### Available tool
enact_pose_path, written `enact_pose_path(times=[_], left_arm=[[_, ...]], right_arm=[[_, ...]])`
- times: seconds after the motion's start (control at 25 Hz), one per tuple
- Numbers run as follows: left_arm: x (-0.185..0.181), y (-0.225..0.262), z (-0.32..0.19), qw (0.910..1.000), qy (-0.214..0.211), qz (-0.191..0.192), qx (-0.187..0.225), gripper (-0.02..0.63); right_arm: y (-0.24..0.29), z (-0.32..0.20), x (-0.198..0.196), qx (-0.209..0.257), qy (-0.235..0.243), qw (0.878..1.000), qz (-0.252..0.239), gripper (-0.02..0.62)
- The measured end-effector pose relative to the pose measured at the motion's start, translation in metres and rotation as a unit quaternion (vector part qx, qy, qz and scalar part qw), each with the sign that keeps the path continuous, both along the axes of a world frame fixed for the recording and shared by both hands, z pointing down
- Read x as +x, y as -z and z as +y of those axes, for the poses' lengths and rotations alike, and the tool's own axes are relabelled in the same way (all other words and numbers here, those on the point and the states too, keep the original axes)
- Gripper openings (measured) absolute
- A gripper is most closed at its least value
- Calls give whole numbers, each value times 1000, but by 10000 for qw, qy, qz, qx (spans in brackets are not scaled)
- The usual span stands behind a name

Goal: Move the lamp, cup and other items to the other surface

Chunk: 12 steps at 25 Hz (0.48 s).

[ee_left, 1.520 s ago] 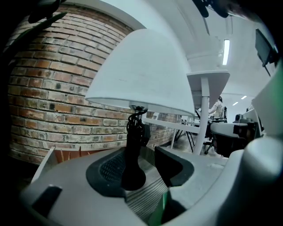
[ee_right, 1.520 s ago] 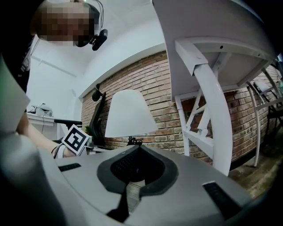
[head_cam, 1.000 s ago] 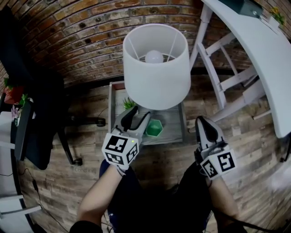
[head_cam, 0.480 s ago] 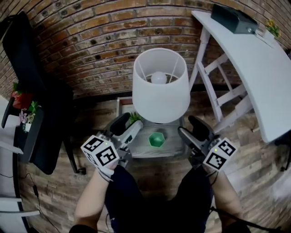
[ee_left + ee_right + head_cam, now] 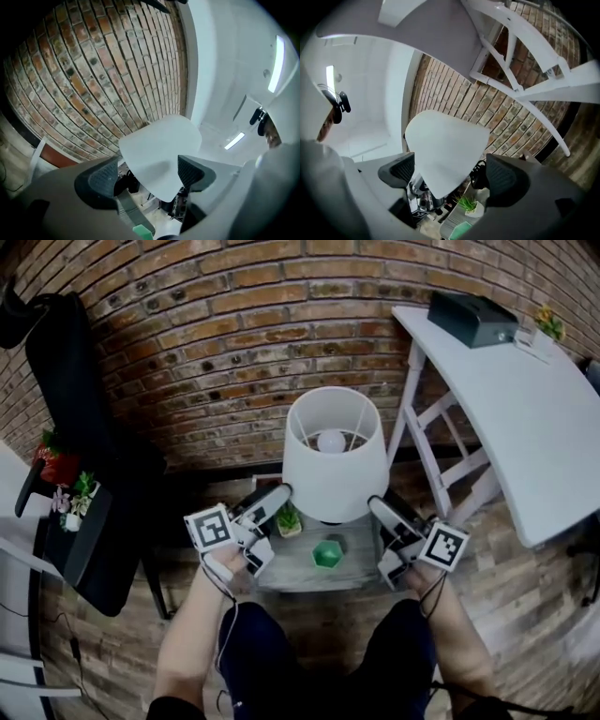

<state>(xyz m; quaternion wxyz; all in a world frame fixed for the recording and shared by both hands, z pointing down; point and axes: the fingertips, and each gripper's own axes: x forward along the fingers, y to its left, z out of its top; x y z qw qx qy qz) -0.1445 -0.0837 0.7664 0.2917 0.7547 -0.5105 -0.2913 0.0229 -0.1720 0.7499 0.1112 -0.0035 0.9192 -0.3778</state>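
Left claw [image 5: 149,172] newly agape, brick-backed table [image 5: 361,568]

This looks like a home or home office. A brick wall [image 5: 206,343] stands behind the lamp [image 5: 335,456], with a plank floor [image 5: 525,615] below it. A white counter [image 5: 525,418] is to its right, and a black office chair [image 5: 75,399] and potted flowers [image 5: 58,467] are to its left.

The lamp [image 5: 335,465] stands at the back edge of the small table [image 5: 292,573], with the plant [image 5: 289,519] to its left and the cup [image 5: 325,554] in front. A desk [image 5: 525,418] stands to the right, with a box [image 5: 472,318] at its far corner.
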Motion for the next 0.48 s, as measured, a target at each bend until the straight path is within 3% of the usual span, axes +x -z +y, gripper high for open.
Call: enact_pose_path(times=[0.2,0.36,0.48], left_arm=[[4,0,-9,9993,-305,86,211,390],[7,1,-11,9986,-335,-220,357,390],[13,2,-10,9971,-321,-593,367,390]], right_arm=[[8,-1,-10,76,-3,10000,-52,470],[5,-4,-11,215,-11,9998,38,465],[1,-2,-11,359,-62,9991,197,421]])
